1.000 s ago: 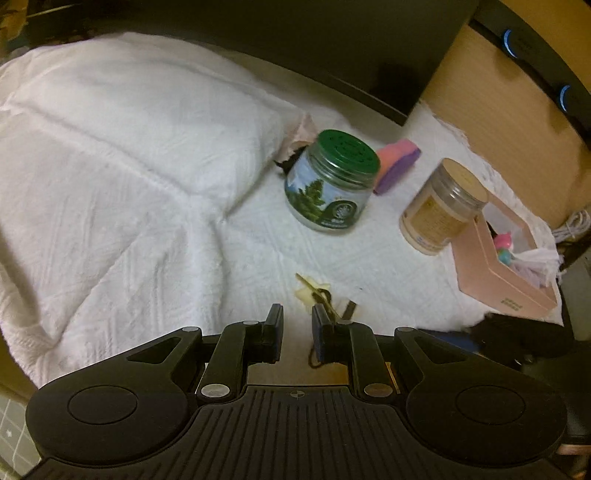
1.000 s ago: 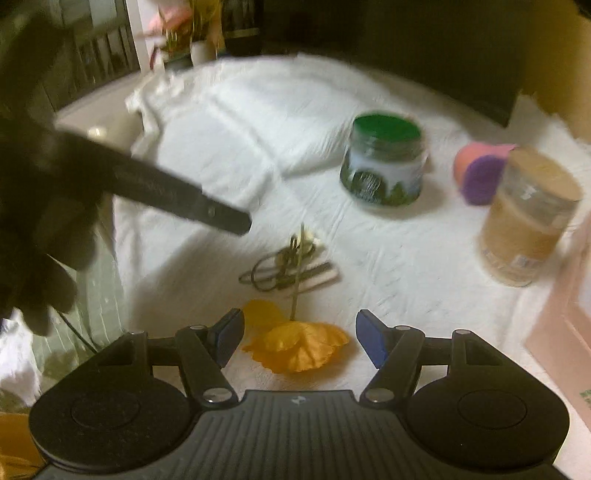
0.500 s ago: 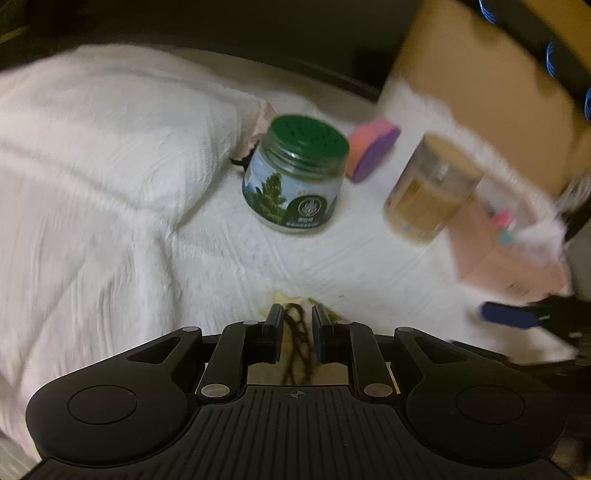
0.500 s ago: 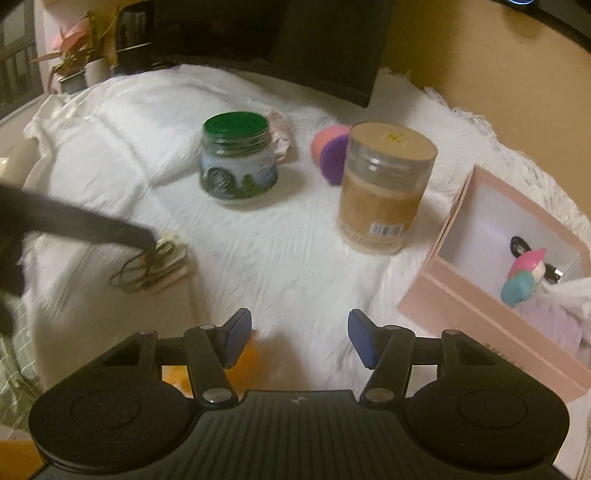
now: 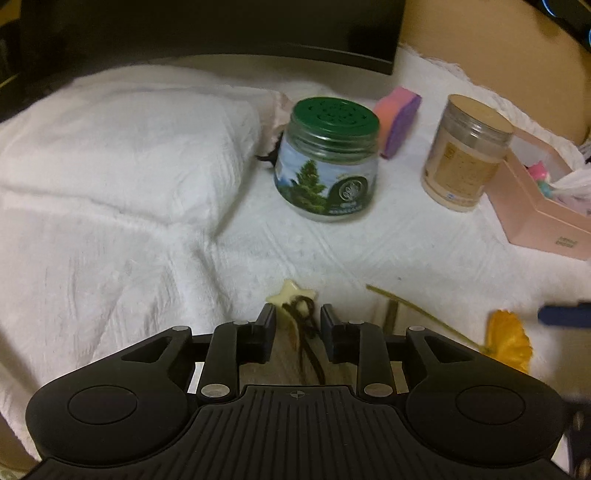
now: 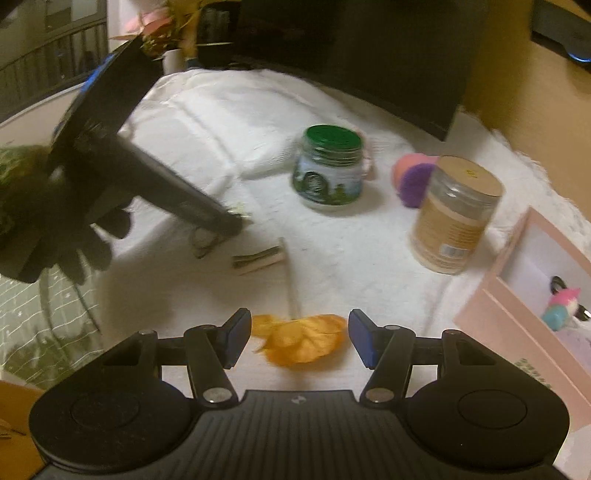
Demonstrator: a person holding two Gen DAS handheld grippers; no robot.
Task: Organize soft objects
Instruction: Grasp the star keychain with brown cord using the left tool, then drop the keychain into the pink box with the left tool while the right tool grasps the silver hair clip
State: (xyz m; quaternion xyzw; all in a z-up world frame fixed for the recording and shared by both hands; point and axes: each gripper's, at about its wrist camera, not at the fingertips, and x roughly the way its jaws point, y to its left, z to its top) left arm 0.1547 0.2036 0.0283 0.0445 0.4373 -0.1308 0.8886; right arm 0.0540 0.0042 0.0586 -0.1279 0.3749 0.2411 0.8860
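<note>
The light around me is dim, warm and yellowish, seemingly from overhead, so the white cloth (image 5: 122, 206) glows while the dark screen (image 5: 207, 33) behind it swallows all detail. Soft shadows sit under the green-lidded jar (image 5: 328, 162) and the tan jar (image 5: 466, 155). Both views bow strongly at the edges (fisheye curve). From my right side, the gloved hand (image 6: 51, 229) and orange flower (image 6: 301, 341) are smeared with motion blur. Grain runs throughout; no harsh glare.
</note>
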